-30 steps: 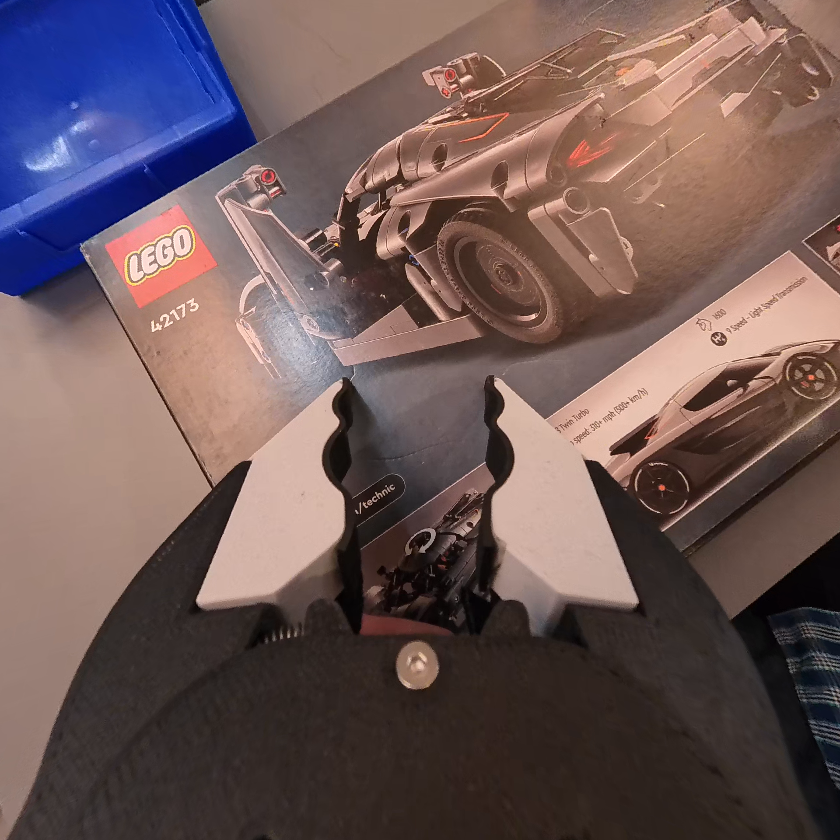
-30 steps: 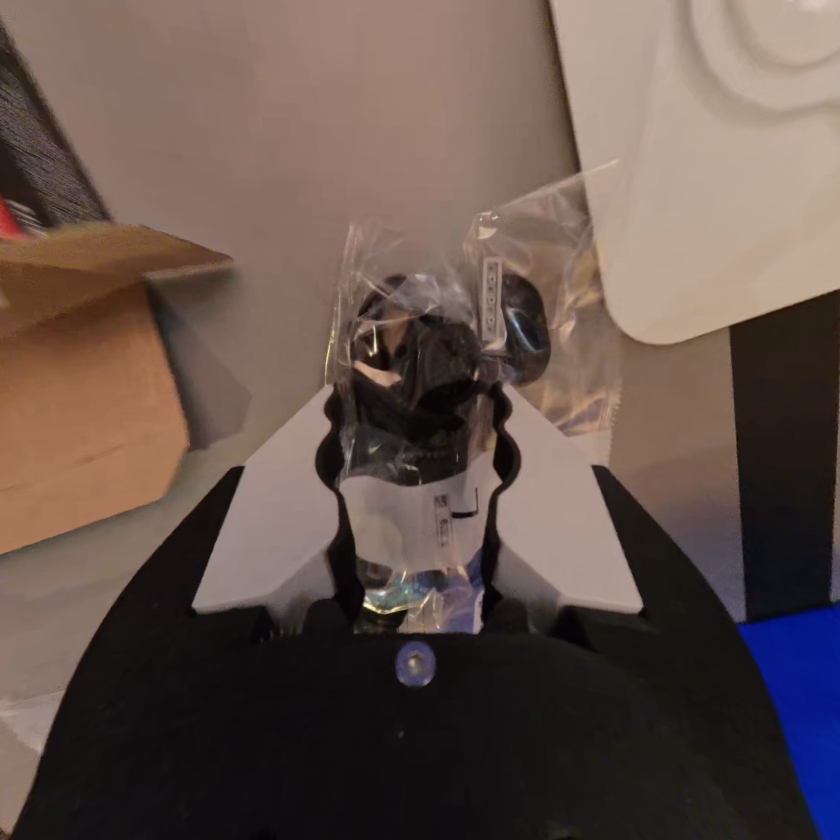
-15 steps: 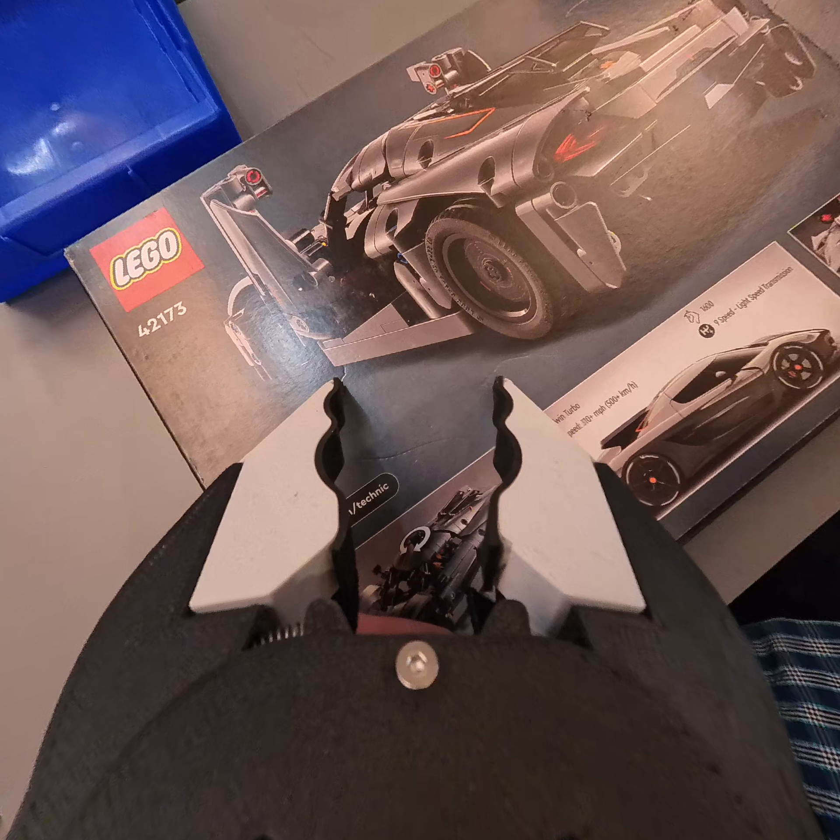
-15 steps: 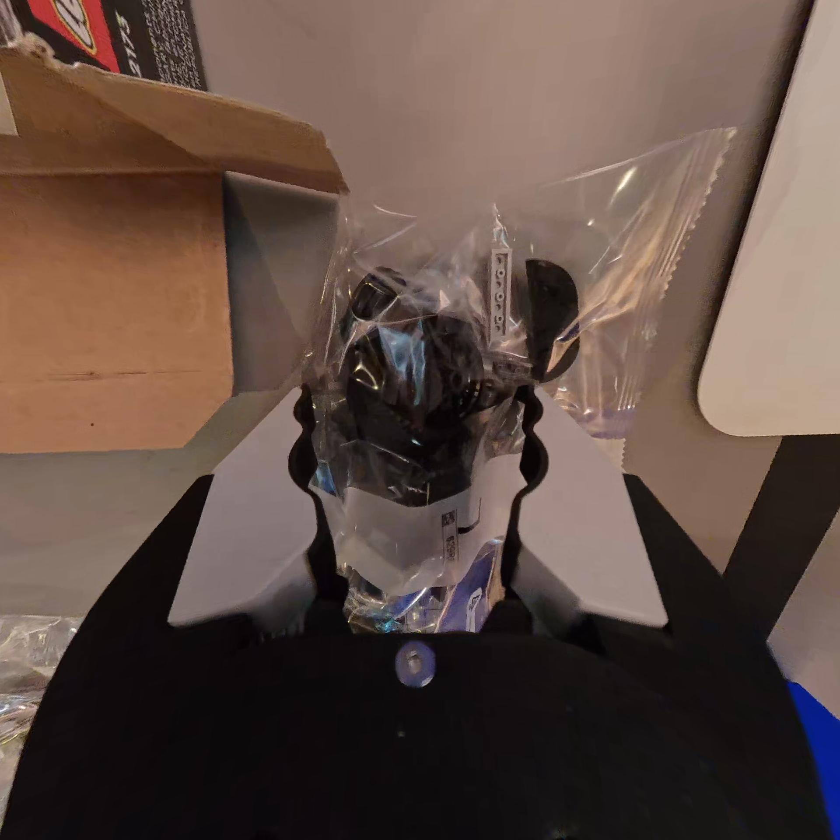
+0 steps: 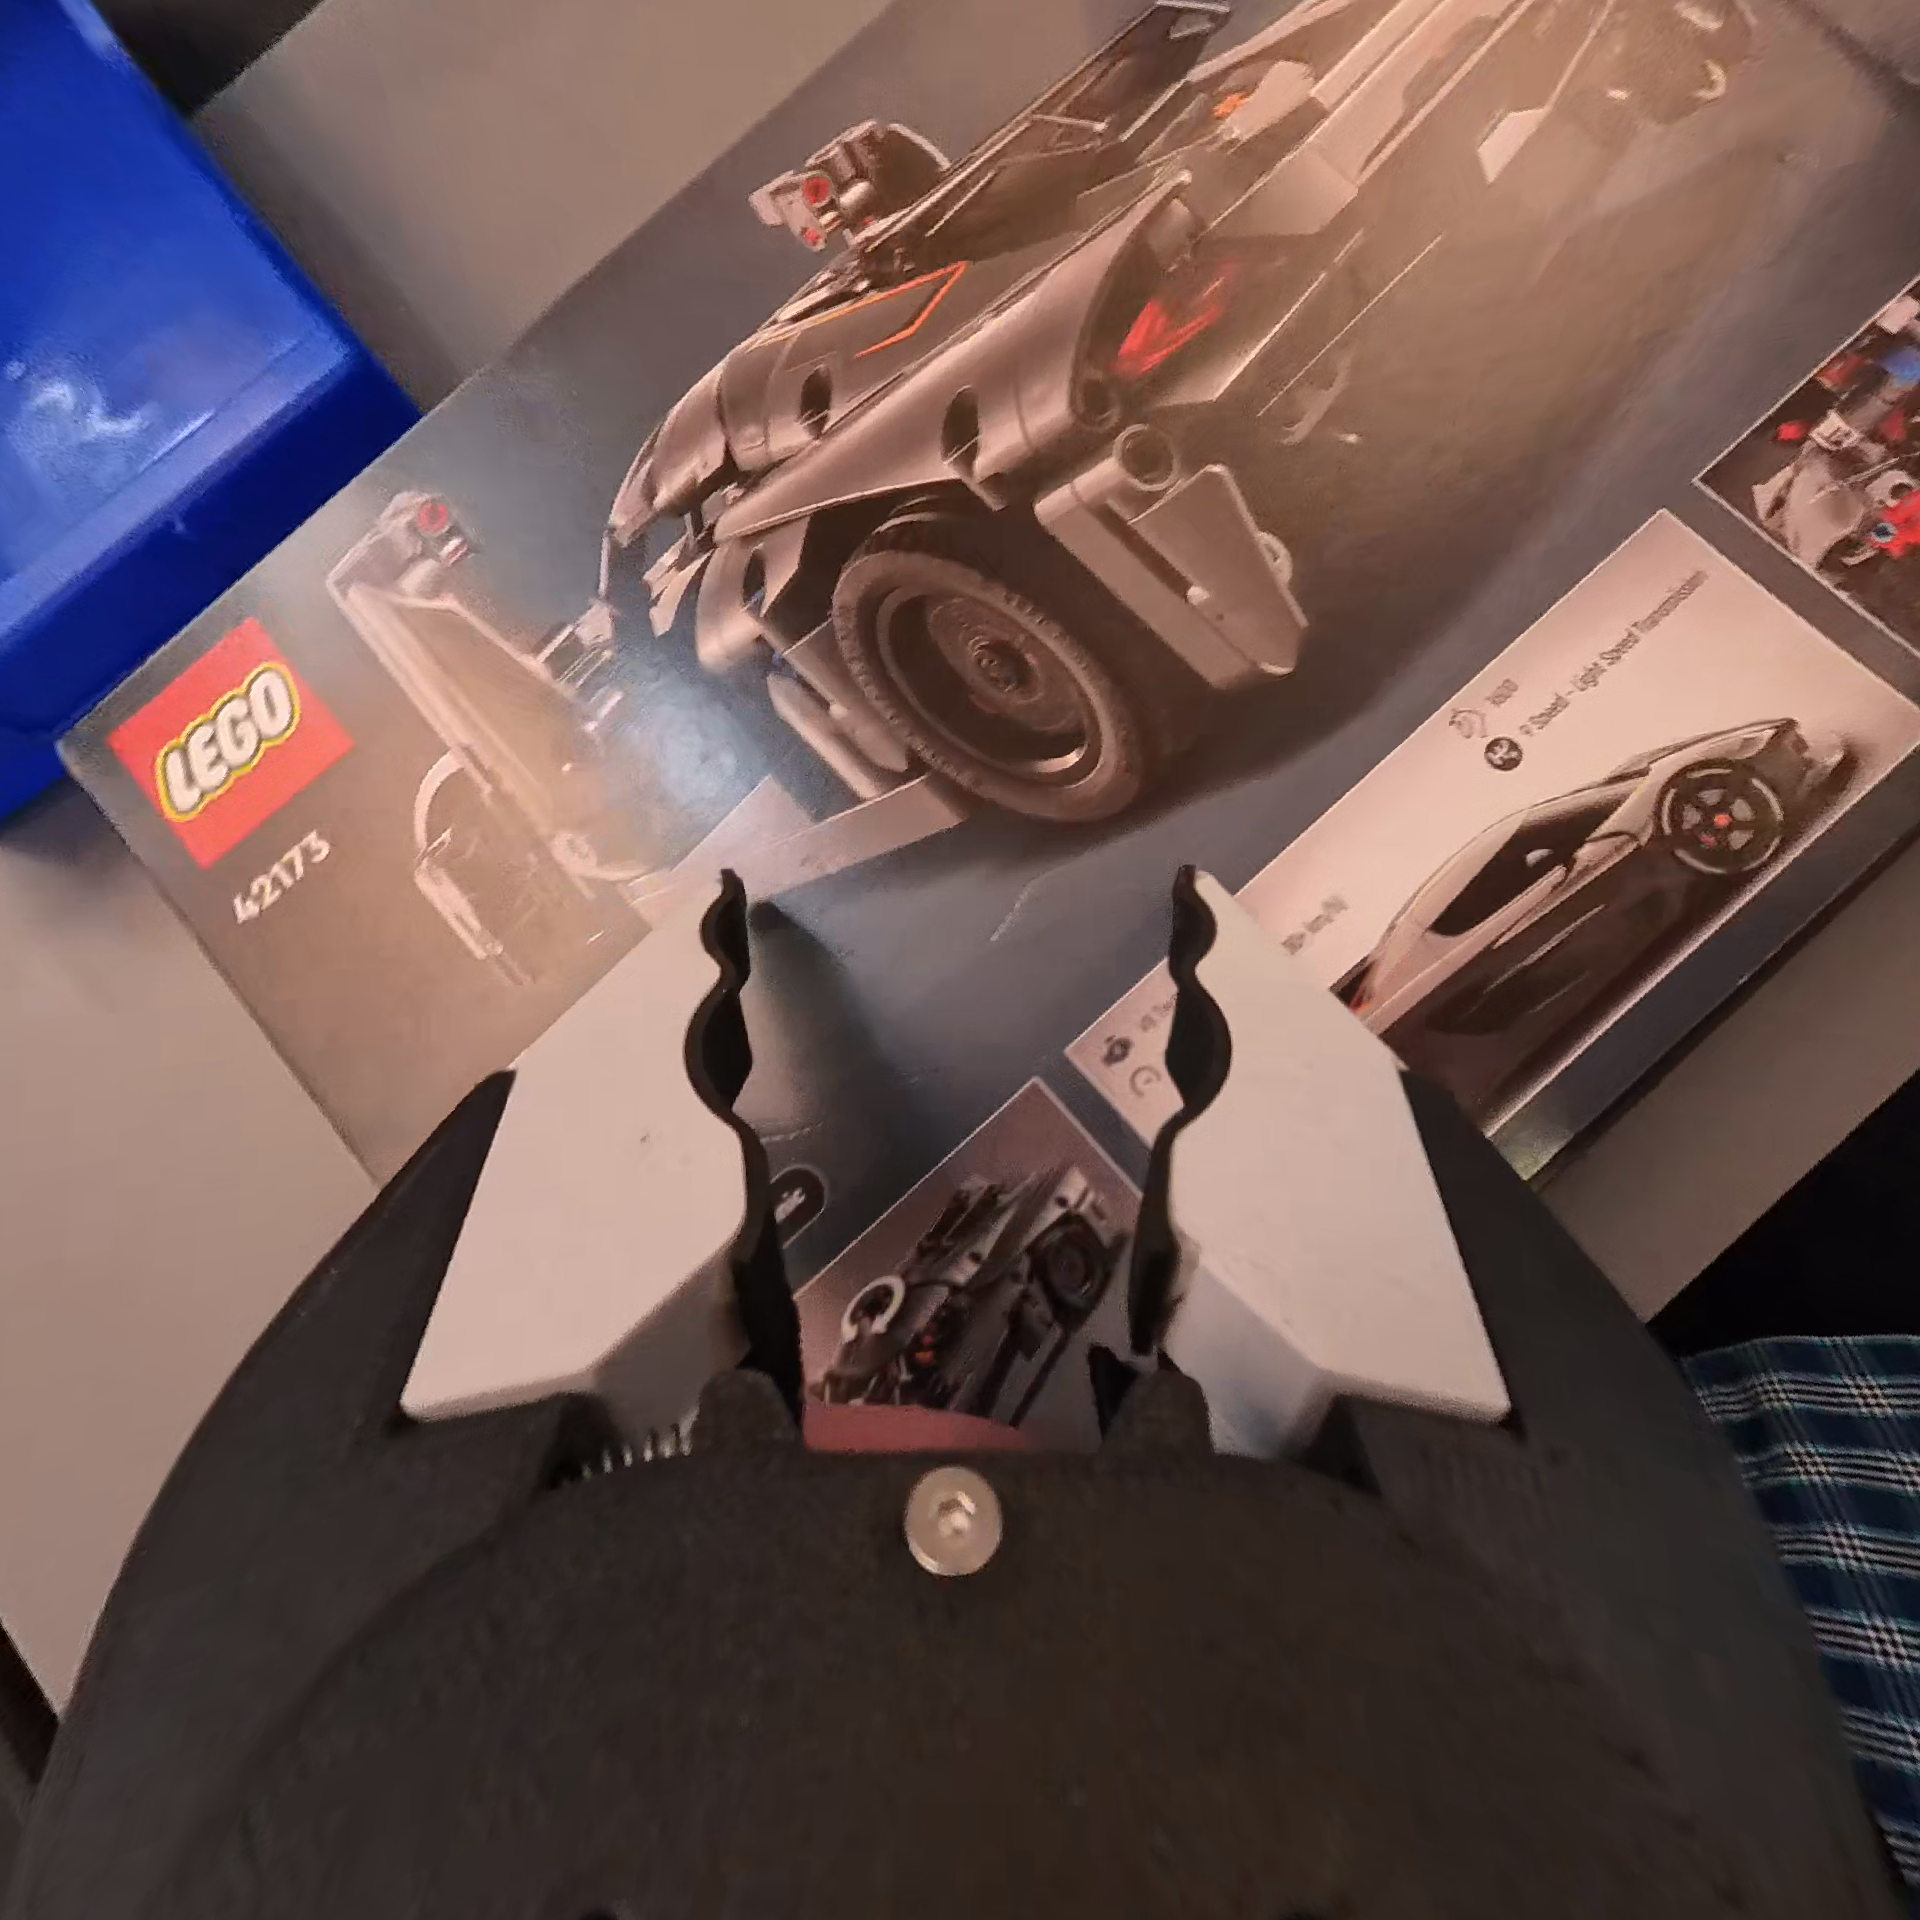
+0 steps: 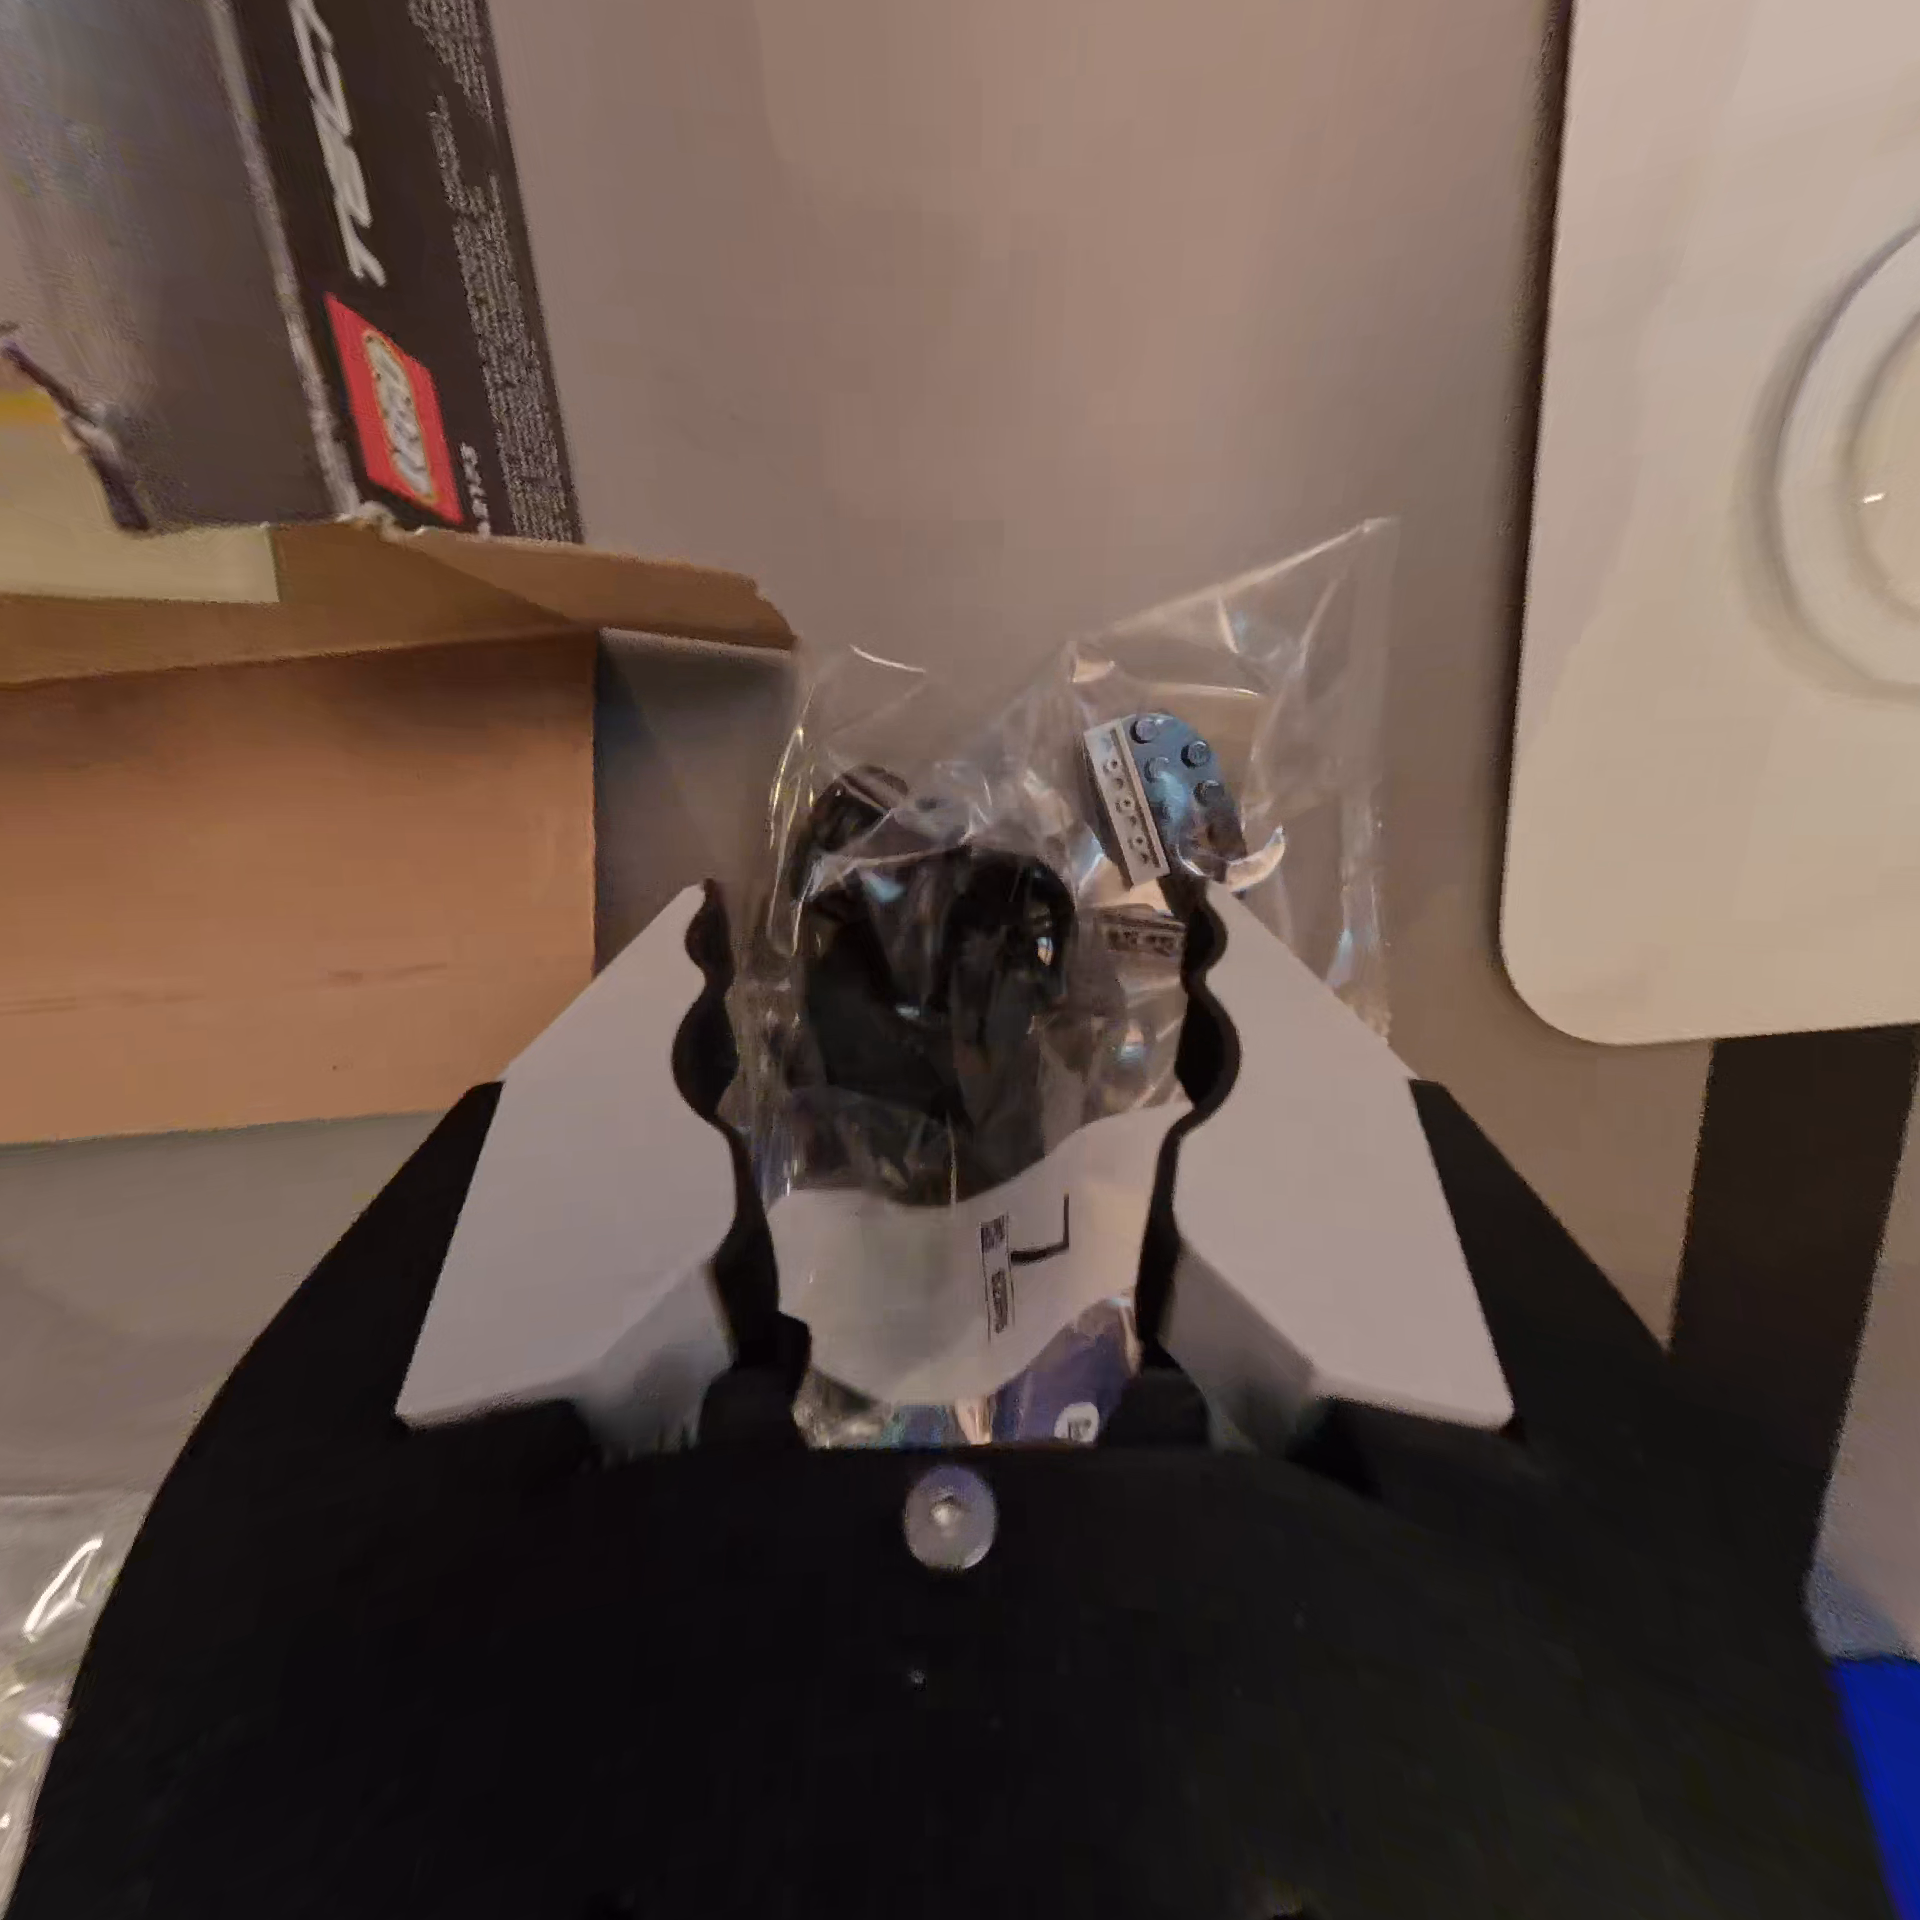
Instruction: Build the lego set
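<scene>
In the left wrist view the lego box (image 5: 935,520) lies flat on the grey table (image 5: 135,1091), printed with a grey car. My left gripper (image 5: 956,894) hangs over the box's near edge, jaws wide apart and empty. In the right wrist view my right gripper (image 6: 956,904) is shut on a clear plastic bag (image 6: 1039,727) of black pieces and a grey studded piece (image 6: 1153,790). The bag sticks out beyond the fingertips, above the table. A white label on the bag sits between the fingers.
A blue bin (image 5: 135,364) stands at the far left beside the box. Plaid cloth (image 5: 1829,1507) shows past the table's near edge. An opened cardboard box (image 6: 291,852) is left of the bag, a white moulded tray (image 6: 1714,520) right of it. Another clear bag (image 6: 42,1621) lies lower left. Left tips to right tips: about 40 cm.
My left gripper has opened wider and shifted a little over the box. My right gripper has carried the bag along, so the cardboard box and white tray have shifted in view.
</scene>
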A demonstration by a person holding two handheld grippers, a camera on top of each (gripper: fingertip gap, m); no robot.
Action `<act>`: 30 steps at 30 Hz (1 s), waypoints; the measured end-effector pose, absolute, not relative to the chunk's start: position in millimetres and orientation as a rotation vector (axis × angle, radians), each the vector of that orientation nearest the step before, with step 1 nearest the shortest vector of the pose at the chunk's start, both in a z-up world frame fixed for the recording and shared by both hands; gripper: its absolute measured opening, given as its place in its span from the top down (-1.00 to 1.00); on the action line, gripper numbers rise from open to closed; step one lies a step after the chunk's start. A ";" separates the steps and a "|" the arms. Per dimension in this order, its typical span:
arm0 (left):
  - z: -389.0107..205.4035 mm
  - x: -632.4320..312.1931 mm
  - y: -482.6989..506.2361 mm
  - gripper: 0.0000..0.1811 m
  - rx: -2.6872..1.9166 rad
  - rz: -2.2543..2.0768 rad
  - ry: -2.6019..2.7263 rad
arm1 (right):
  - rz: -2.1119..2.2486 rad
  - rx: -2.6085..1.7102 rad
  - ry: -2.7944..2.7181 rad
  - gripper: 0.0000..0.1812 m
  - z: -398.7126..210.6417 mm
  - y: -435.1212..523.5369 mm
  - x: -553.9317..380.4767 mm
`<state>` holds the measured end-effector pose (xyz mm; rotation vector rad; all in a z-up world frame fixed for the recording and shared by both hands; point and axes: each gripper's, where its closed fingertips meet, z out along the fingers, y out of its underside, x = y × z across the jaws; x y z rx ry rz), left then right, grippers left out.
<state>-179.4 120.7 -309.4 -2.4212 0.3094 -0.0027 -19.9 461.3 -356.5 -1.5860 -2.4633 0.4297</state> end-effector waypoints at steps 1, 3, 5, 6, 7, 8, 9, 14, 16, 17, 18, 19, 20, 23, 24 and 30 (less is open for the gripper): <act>-309.3 -176.8 122.9 0.12 -2.420 -0.005 0.317 | 0.429 -1.602 -2.468 0.12 -361.8 461.3 -21.0; -309.4 -174.9 125.4 0.12 -2.421 -0.007 0.321 | 0.425 -1.654 -2.440 0.24 -369.1 465.8 -23.5; -309.8 -174.0 126.3 0.12 -2.420 -0.017 0.319 | 0.487 -1.686 -2.397 0.27 -369.1 467.5 -26.3; -310.2 -173.3 126.4 0.13 -2.420 -0.022 0.319 | 0.497 -1.701 -2.391 0.30 -369.7 468.7 -25.6; -310.4 -173.1 126.5 0.13 -2.421 -0.024 0.319 | 0.503 -1.708 -2.393 0.33 -370.6 469.5 -24.7; -310.5 -173.0 126.7 0.13 -2.422 -0.026 0.319 | 0.497 -1.710 -2.398 0.36 -371.7 470.9 -23.9; -310.5 -173.1 126.7 0.13 -2.424 -0.027 0.321 | 0.493 -1.710 -2.404 0.38 -372.6 471.5 -23.6; -310.9 -172.7 127.7 0.13 -2.425 -0.032 0.325 | 0.393 -1.627 -2.426 0.33 -377.6 473.3 -27.1; -311.3 -172.0 127.8 0.13 -2.422 -0.041 0.323 | 0.398 -1.617 -2.424 0.30 -377.8 474.3 -27.5; -311.2 -172.2 127.8 0.13 -2.422 -0.041 0.322 | 0.401 -1.612 -2.420 0.28 -377.7 474.3 -27.9; -311.3 -172.2 127.8 0.13 -2.421 -0.043 0.320 | 0.399 -1.609 -2.412 0.25 -377.7 474.7 -28.2; -311.5 -172.0 127.8 0.13 -2.421 -0.045 0.319 | 0.406 -1.608 -2.402 0.22 -377.6 475.1 -28.7; -311.5 -172.0 127.8 0.13 -2.421 -0.046 0.319 | 0.433 -1.609 -2.392 0.21 -378.0 474.0 -28.8; -311.6 -171.8 128.0 0.13 -2.425 -0.047 0.323 | 0.476 -1.603 -2.390 0.16 -378.8 471.5 -28.1; -311.4 -171.8 127.9 0.13 -2.427 -0.046 0.324 | 0.478 -1.609 -2.392 0.15 -379.0 471.5 -28.1; -311.7 -169.0 125.6 0.09 -2.448 -0.048 0.343 | 0.434 -1.628 -2.433 0.08 -377.9 469.2 -26.5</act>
